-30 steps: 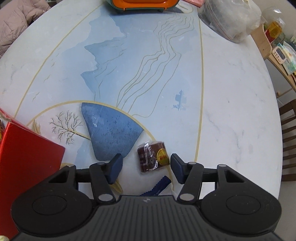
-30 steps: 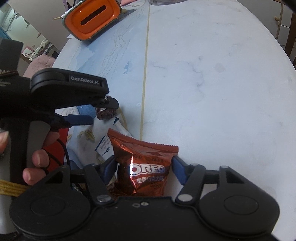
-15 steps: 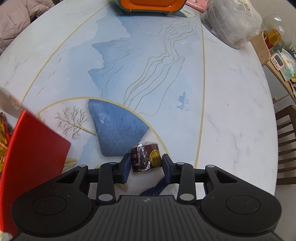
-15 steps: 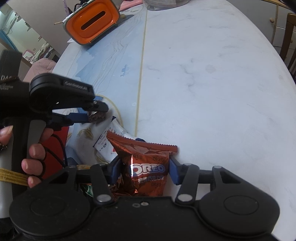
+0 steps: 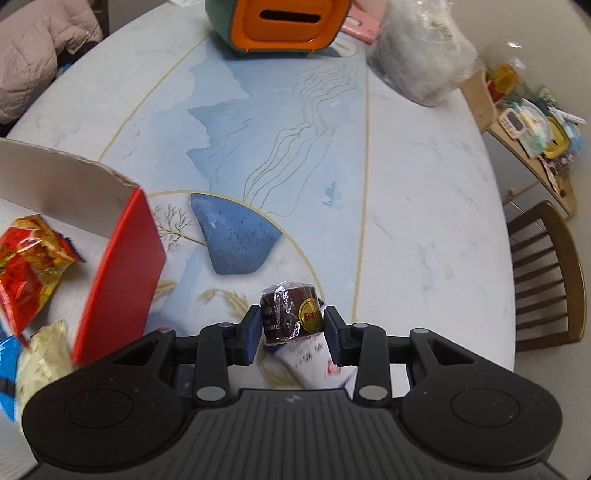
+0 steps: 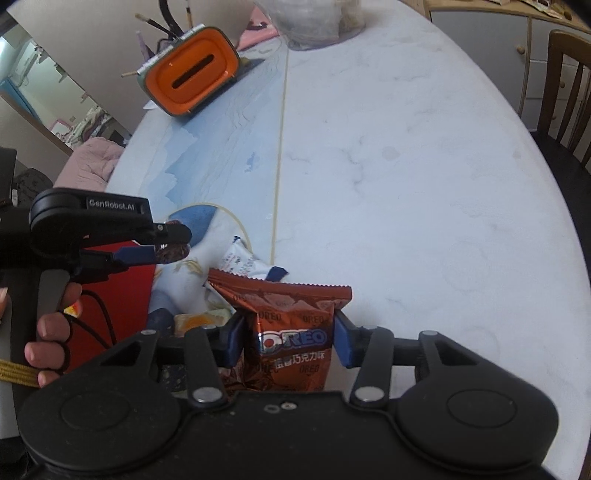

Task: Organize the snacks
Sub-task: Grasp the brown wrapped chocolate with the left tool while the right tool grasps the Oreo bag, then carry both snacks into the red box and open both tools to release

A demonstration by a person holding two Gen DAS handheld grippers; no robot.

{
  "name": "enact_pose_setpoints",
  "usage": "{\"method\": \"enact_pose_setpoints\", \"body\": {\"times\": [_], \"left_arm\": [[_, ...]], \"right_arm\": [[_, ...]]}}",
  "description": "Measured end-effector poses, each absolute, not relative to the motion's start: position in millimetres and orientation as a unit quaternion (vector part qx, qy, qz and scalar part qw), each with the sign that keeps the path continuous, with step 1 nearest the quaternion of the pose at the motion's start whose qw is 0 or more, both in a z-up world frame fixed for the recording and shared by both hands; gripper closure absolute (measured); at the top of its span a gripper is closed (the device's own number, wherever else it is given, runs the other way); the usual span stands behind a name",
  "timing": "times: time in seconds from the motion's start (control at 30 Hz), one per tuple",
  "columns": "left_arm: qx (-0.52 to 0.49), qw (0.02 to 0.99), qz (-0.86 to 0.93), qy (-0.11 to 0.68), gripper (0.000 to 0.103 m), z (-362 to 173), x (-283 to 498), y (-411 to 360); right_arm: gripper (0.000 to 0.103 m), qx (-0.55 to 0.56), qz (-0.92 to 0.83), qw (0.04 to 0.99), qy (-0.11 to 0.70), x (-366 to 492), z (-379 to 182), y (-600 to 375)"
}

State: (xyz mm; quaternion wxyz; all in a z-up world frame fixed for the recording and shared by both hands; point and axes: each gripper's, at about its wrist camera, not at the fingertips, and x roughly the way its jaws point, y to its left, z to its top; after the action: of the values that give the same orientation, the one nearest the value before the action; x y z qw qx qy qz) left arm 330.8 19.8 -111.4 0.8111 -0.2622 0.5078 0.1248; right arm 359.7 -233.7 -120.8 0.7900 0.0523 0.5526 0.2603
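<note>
So both grippers have a snack each; the left gripper (image 5: 290, 329) is clamped narrow on a small round brown wrapped cake (image 5: 289, 312) with a gold sticker, sitting low centre in the left wrist view, lifted clear of the table (image 5: 424, 192); pads pressing it on both sides. Under it, lower centre, there's a white snack packet (image 5: 314, 363) lying on the table. Over at the left edge of that frame is the red box (image 5: 122, 273) with its flap up, and a red-and-yellow snack bag (image 5: 29, 258) inside it, plus a pale packet (image 5: 40, 362) lower left; that part's blurry.

The right gripper (image 6: 288, 341) has the brown Oreo packet (image 6: 288, 332) between its jaws, lower centre of the right wrist view; the jaws are closing in on it and the blue pads touch its sides, packet standing upright with its crimped top edge up. In that same view the left gripper (image 6: 168, 247) shows at mid-left with a hand (image 6: 48, 332) on the handle.

Top of both frames: an orange tissue box (image 5: 277, 22) and a clear plastic bag (image 5: 421, 55) at upper right; a wooden chair (image 5: 546, 277) at the right edge.
</note>
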Motion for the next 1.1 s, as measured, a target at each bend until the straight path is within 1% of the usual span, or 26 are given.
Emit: {"method": "enact_pose_setpoints", "body": {"times": [0.6,0.87,1.1], "left_arm": [[-0.231,0.834,0.102,0.49,0.067,-50.9,236.1,27.1],[-0.214,0.847,0.091,0.478,0.067,-34.0,191.5,51.8],[-0.205,0.854,0.101,0.468,0.067,-24.1,157.8,88.1]], "right_arm": [[0.057,0.028,0.301,0.806,0.509,302.4,-57.5,-221.1],[0.057,0.011,0.318,0.809,0.494,273.0,-40.3,-195.9],[0.057,0.001,0.332,0.809,0.486,247.1,-30.9,-162.5]]}}
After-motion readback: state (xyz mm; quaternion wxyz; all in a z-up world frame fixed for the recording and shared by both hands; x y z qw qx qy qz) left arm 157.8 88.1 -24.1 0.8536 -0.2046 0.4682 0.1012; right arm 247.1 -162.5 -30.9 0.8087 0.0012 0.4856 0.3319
